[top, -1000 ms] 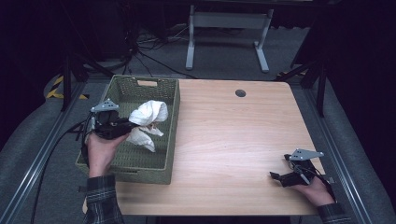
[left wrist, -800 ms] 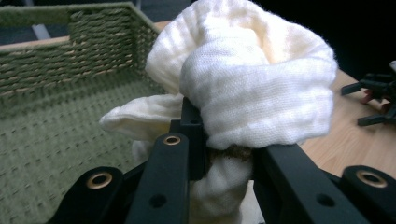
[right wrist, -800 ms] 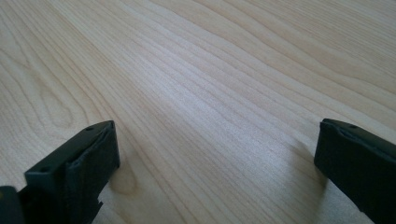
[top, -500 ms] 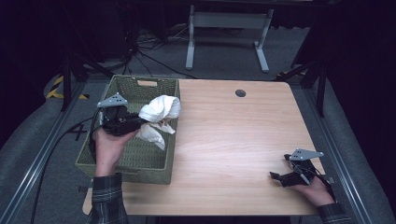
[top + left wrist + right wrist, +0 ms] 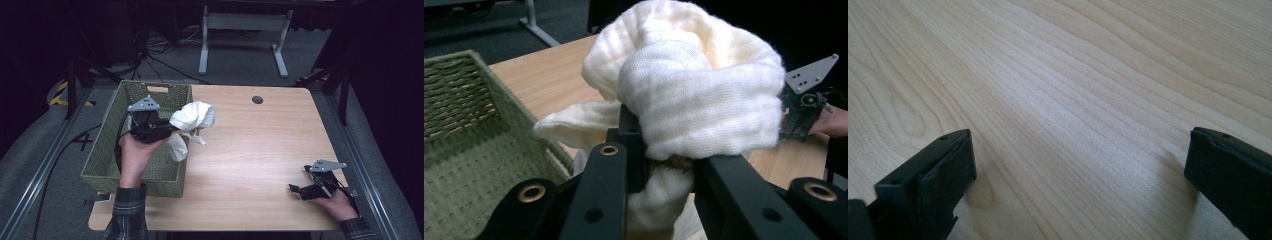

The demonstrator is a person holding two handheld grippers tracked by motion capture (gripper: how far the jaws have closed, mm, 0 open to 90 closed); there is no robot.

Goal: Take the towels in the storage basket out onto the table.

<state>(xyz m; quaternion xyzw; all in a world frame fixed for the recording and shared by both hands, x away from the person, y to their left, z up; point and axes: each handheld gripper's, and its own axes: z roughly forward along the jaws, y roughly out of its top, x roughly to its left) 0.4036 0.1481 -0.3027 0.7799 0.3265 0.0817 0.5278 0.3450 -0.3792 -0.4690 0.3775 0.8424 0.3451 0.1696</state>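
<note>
**A:** High view: the left gripper (image 5: 167, 129) clamps a white towel (image 5: 192, 116) at centre-left, over the basket (image 5: 110, 150) rim. Looks soft and light, and the bunch sags.

**B:** Left gripper view: the jaws pinch the gathered middle, a good hold. Right gripper view: the right gripper (image 5: 1073, 165) gapes wide and empty on the table (image 5: 1073, 75).

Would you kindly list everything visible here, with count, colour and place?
crumpled white cloth: one, white, held over the basket's right rim.
woven green basket: one, olive green, on the table's left edge.
light wooden table: one, pale wood, centre.
round dark hole: one, dark grey, far edge of the table.
grey metal stand: one, grey, on the floor behind the table.
left gripper: one, black, shut on the cloth.
right gripper: one, black, open, resting on the table's near right corner.
</note>
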